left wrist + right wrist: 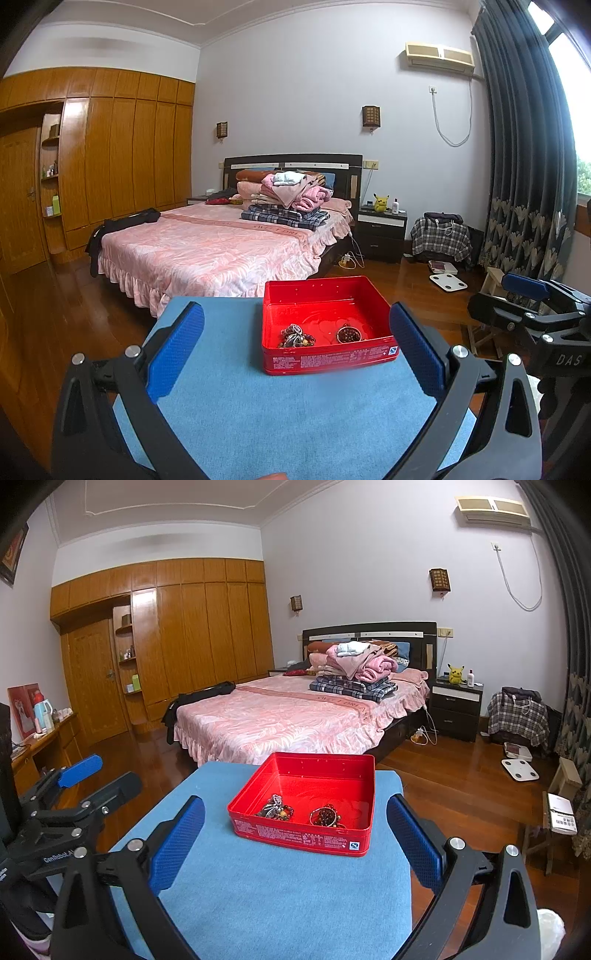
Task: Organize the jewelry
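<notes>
The red tin (pixel 325 325) sits ahead of both grippers on the blue mat (pixel 277 406), slightly right of the left gripper (pixel 295 354) and dead ahead of the right gripper (pixel 295 845). Both grippers are spread wide and empty. The tangled jewelry (pixel 275 808) and beaded bracelet (pixel 325 816) lie against the tin's near wall; individual pieces are hard to distinguish.

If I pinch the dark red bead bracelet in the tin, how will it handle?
The red bracelet looks like separate round beads on a string, so it will probably droop rather than hold its ring shape. The glossy beads may slip between the pads. It lies close to the tin's near wall, so the thin, light-looking tin might slide on the blue mat.
</notes>
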